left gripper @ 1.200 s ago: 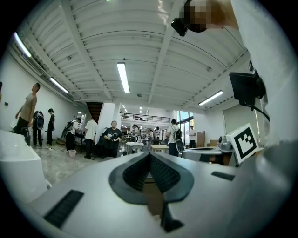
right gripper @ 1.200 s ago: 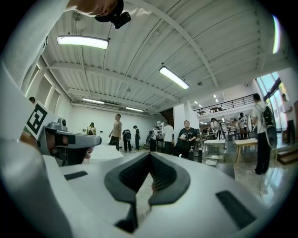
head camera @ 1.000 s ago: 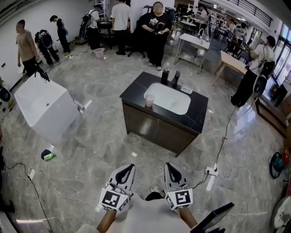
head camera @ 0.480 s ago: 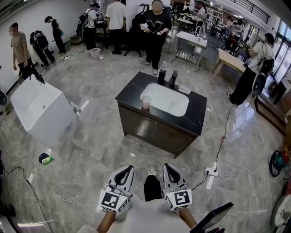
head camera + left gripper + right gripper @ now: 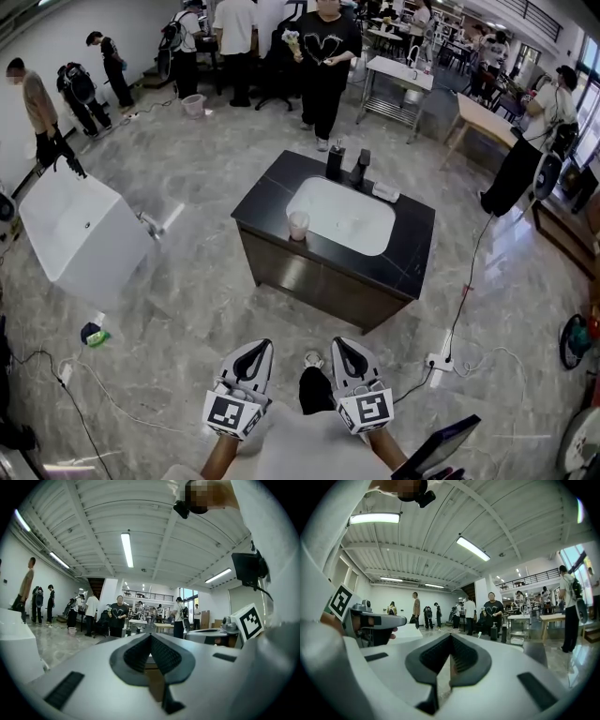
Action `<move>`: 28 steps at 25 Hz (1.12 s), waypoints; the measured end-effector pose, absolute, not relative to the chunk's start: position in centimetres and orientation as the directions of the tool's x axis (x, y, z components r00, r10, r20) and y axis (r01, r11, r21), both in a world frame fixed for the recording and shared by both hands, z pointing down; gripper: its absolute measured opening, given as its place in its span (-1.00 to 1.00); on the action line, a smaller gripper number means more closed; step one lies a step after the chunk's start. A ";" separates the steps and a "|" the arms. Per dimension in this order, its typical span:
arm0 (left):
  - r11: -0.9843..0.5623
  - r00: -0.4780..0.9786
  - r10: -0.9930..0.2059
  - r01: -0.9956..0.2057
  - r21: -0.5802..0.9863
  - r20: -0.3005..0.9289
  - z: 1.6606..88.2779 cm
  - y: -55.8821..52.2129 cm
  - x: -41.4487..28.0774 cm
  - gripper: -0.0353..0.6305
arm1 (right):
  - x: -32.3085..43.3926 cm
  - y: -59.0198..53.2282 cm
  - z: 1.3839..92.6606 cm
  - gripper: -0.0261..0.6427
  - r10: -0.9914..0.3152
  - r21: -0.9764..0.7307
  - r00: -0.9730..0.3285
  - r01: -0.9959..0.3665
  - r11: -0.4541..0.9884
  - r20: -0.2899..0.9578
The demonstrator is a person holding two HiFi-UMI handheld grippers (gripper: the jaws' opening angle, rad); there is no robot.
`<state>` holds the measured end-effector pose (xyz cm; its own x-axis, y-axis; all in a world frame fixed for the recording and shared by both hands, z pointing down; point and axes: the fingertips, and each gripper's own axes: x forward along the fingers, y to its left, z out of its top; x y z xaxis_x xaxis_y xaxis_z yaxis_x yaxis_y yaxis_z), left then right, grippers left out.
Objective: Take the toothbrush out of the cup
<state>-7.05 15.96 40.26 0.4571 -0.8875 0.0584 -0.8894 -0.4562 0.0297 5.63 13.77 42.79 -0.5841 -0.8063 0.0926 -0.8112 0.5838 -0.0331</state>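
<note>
Toothbrush is too small for me to pick out at this range, so I can only place it by the cup [image 5: 298, 225]. The cup is a pale tumbler standing upright just left of centre in the head view, on the dark bench [image 5: 267, 192] beside the left edge of the white sink [image 5: 343, 216]. I read this as the approach step: the left gripper [image 5: 265, 343] and the right gripper [image 5: 340, 341] sit low in the frame, side by side, well apart from the bench with bare floor between. Each gripper view shows its jaws pressed together with nothing between them. Next I'd need to close on the bench, spread one gripper's jaws and come in above the cup's rim, perhaps steadying the cup with the other. Which way the brush points I cannot tell. My guess is that its long axis runs near upright, leaning on the rim, so the pull should go up along it.
</note>
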 end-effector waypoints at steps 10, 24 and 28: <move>-0.419 0.420 -0.905 -0.907 0.023 0.061 39.4 6.5 -6.6 -0.91 | 5.9 4.2 41.3 -0.91 -0.781 -0.025 -0.619 -0.785 0.619 0.082; -0.347 0.346 -0.938 -0.937 -0.031 0.037 38.4 -4.9 -7.5 -0.91 | 7.2 -7.4 40.4 -0.91 -0.758 -0.016 -0.650 -0.760 0.650 0.054; -0.326 0.324 -0.945 -0.945 -0.035 0.047 38.8 -6.4 -7.8 -0.91 | 7.3 -9.1 40.6 -0.91 -0.752 -0.023 -0.658 -0.753 0.657 0.052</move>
<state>-7.84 -6.35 38.77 0.3243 -0.9448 0.0472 -0.9447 -0.3260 -0.0352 7.32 -9.07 40.57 -0.6575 -0.7516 0.0523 -0.7533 0.6573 -0.0229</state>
